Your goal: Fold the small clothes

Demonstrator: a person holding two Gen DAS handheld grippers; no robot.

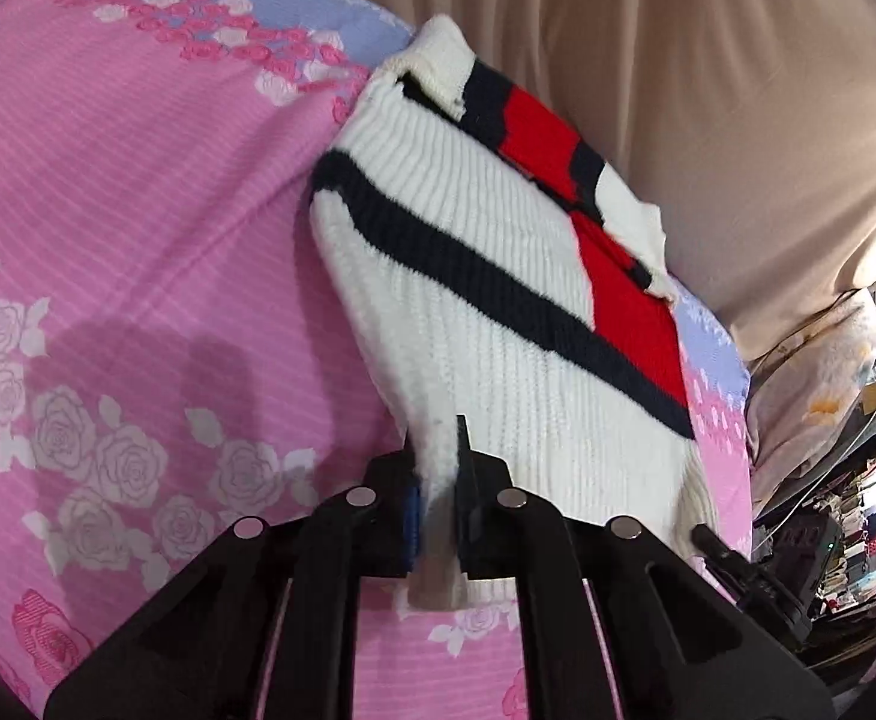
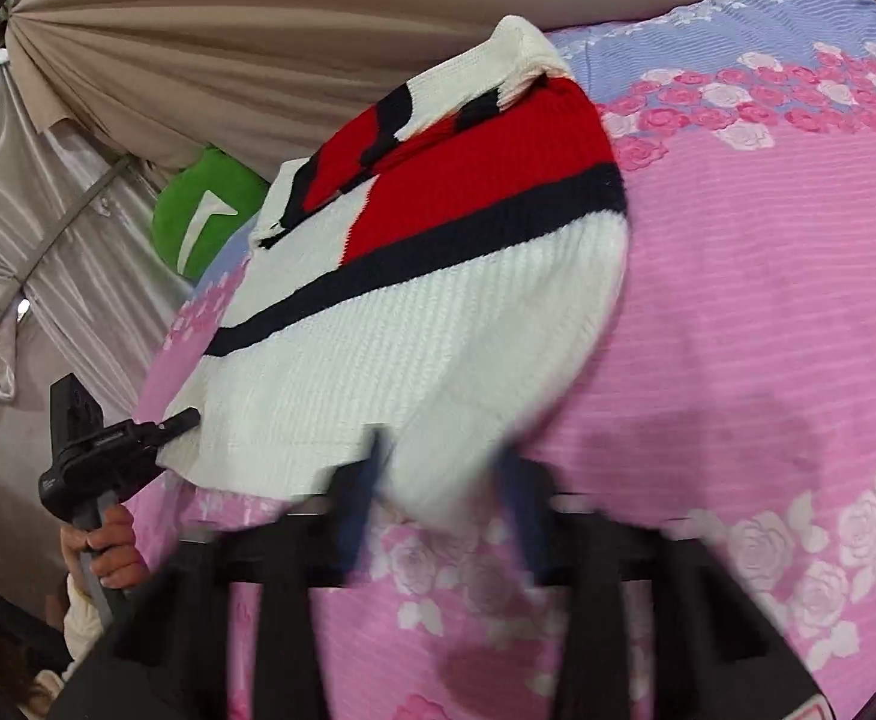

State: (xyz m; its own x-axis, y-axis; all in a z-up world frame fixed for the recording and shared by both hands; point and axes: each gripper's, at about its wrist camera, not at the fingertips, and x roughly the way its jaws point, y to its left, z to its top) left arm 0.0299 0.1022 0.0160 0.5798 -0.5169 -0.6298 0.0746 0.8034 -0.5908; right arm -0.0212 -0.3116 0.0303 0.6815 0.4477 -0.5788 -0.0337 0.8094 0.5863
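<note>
Pink rose-print bedsheet (image 1: 138,240) carries the striped knit sweater (image 1: 468,276), and both grippers pinch its near hem: left gripper (image 1: 438,480) clamped tight, right gripper (image 2: 438,468) closed on bunched white knit. Risk: thick ribbing slips out, or uneven pulling skews the fold.

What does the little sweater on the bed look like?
Find the pink rose-printed bedsheet by the beige curtain. On it lies the white ribbed knitted sweater. Only it has a dark navy stripe and a red block.
</note>
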